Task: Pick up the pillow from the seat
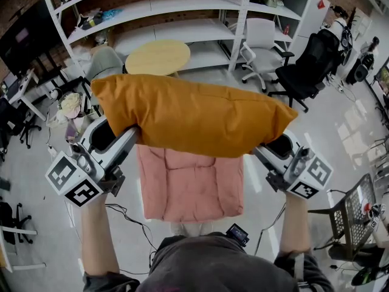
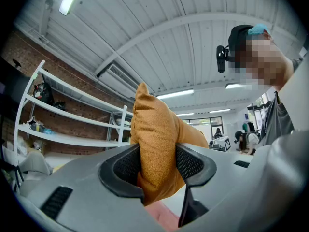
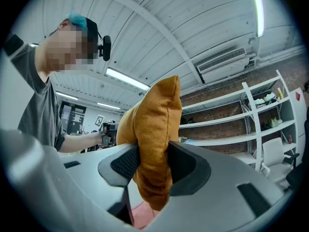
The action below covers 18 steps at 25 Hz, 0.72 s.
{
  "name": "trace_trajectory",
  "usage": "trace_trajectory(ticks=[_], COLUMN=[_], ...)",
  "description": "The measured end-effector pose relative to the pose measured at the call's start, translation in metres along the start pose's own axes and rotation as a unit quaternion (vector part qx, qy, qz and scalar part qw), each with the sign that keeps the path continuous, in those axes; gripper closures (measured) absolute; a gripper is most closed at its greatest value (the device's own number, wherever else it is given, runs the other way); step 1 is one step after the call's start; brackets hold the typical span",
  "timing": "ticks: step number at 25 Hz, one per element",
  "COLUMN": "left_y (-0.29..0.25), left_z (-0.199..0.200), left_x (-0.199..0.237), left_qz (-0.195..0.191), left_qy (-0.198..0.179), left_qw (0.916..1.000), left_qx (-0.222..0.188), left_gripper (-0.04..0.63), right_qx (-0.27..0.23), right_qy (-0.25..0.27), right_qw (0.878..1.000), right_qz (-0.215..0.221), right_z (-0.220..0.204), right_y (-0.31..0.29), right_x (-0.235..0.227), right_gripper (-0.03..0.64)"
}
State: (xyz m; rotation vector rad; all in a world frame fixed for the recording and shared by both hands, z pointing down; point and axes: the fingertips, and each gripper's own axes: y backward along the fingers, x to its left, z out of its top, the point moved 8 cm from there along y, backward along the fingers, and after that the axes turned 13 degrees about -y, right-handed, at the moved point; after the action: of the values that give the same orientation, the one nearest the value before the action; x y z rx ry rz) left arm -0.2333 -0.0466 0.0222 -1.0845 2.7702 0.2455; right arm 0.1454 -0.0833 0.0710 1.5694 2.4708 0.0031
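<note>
An orange pillow [image 1: 188, 114] hangs in the air above a pink cushioned seat [image 1: 189, 184], held by both ends. My left gripper [image 1: 124, 140] is shut on the pillow's left end; in the left gripper view the orange fabric [image 2: 157, 149] is pinched between the dark pads. My right gripper [image 1: 270, 146] is shut on the right end, where the pillow [image 3: 153, 144] bulges up between its jaws. The fingertips of both grippers are hidden under the pillow in the head view.
A round wooden table [image 1: 158, 56] stands beyond the seat, with white shelving [image 1: 182, 8] behind it. Office chairs, one white [image 1: 261, 44] and one black [image 1: 307, 69], stand at the right. A wire basket [image 1: 355, 212] is at the lower right. Cables lie on the floor.
</note>
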Motion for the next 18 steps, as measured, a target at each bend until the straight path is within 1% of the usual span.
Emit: trace_trajectory(ticks=[18], left_y=[-0.0024], left_z=[-0.0050], left_x=[0.0067], left_qz=[-0.005], left_qy=[0.008], left_qw=[1.0000], left_qx=[0.002], left_gripper=[0.380], right_qx=[0.005], right_qy=[-0.002], right_qw=[1.000], right_qz=[-0.007], right_z=[-0.0014], right_y=[-0.0044], right_x=[-0.0021], right_gripper=[0.440])
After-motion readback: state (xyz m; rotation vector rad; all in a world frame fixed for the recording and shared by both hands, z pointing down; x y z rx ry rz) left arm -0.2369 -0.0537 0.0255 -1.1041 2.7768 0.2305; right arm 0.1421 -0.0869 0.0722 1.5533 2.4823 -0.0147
